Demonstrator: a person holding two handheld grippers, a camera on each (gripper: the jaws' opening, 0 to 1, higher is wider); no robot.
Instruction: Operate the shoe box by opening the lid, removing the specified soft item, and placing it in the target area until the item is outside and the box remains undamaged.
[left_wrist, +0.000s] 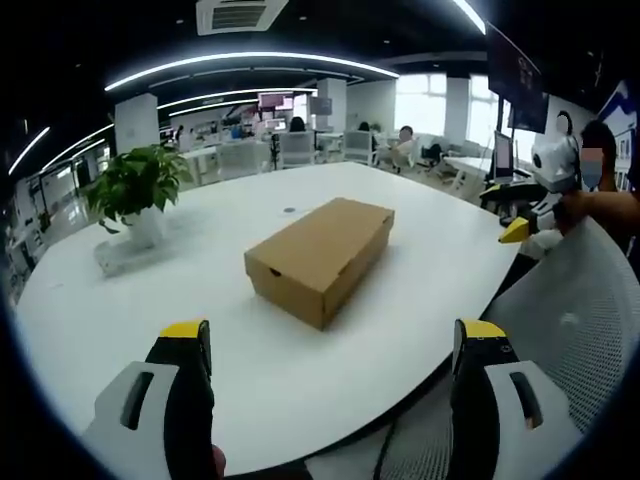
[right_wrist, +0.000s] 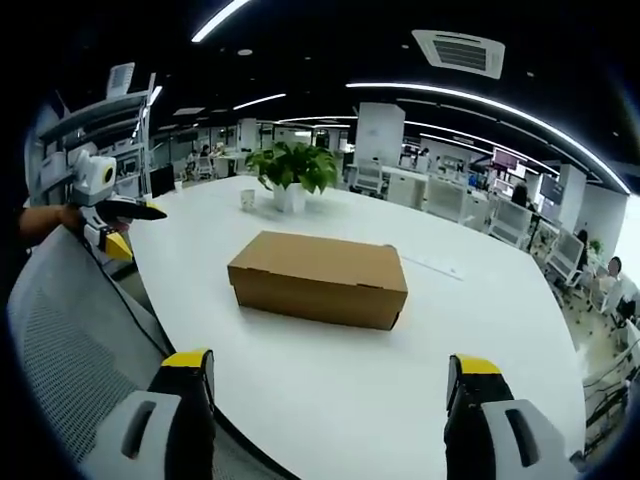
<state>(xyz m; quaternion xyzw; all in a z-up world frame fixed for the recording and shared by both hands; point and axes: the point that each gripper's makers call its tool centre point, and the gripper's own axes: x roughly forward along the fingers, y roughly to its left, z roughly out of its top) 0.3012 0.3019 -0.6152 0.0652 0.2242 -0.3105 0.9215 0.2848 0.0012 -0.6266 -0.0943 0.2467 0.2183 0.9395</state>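
Shoe box (left_wrist: 320, 258) lid shut so contents hidden; small dark spot (left_wrist: 290, 211) on worktop (left_wrist: 420, 300) at 11 o'clock of box, too small to ID.

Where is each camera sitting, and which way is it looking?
Left gripper view: it rides on the left gripper, looking across the white table at the closed shoe box; its own open jaws rise below, and the right gripper enters at the right.
Right gripper view: it rides on the right gripper, facing the box's long side; the left gripper and a hand show at the left.
Shared: box, table, potted plant, mesh chair back.
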